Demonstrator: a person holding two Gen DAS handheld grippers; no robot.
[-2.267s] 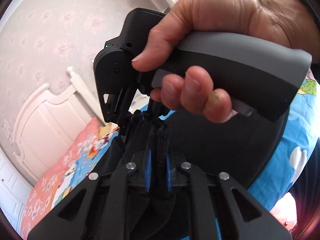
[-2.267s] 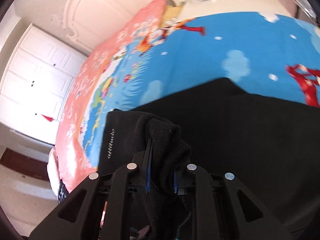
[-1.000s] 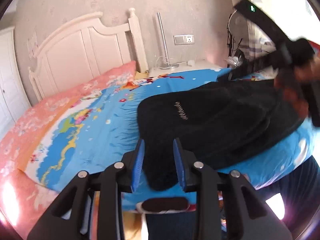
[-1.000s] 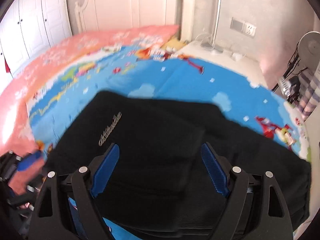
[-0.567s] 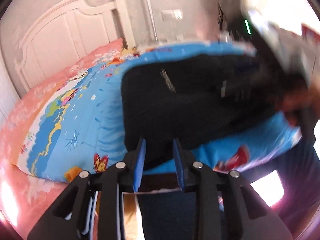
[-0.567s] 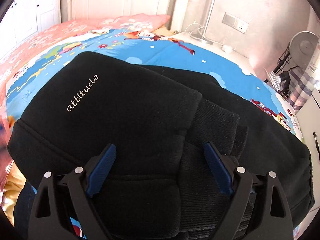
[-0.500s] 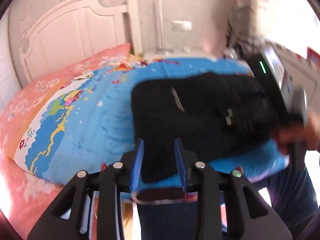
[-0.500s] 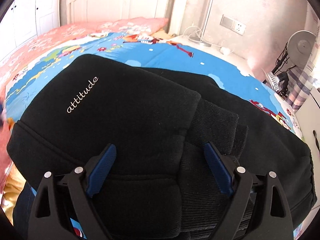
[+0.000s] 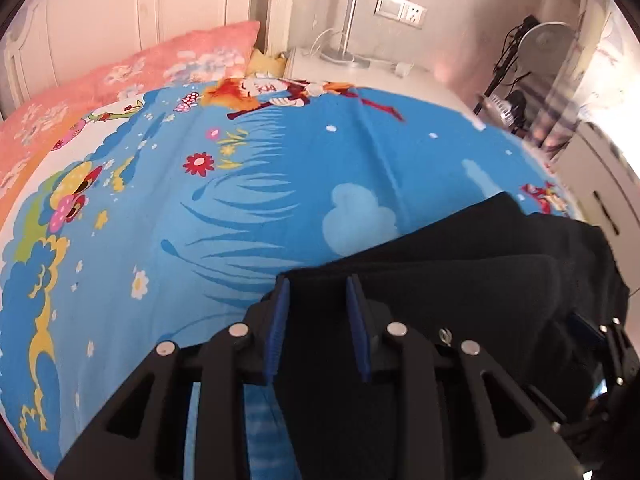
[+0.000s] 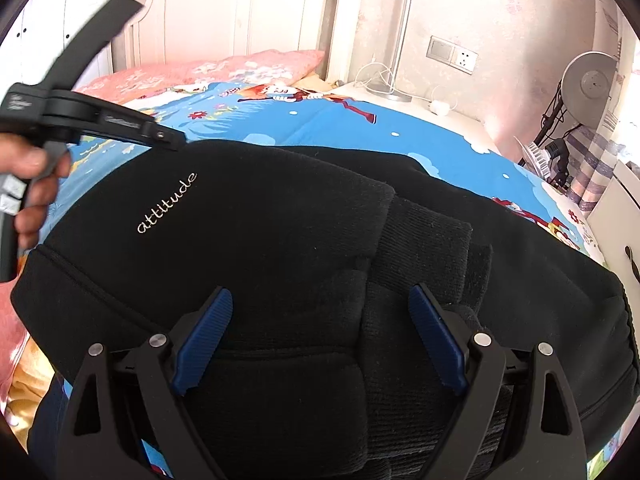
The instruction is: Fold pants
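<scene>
- Pants (image 10: 280,264): black, folded in a thick stack on the blue bedsheet (image 9: 280,184), white "attitude" lettering on top, at the bed's near edge.
- Left gripper (image 9: 316,292): at the stack's 10 o'clock corner, jaws narrowly apart over the fabric edge; whether they pinch it I cannot tell.
- Right gripper (image 10: 320,304): jaws wide apart above the stack's near side, gripping nothing.

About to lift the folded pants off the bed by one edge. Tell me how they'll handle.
The pants look thick and fleecy, lying in soft rounded layers, so they will probably flop and sag rather than hold shape. Lifted by one edge, the stacked folds would likely slide open. The fuzzy cloth should grip well on the ribbed pads, and it seems bulky but not heavy.
</scene>
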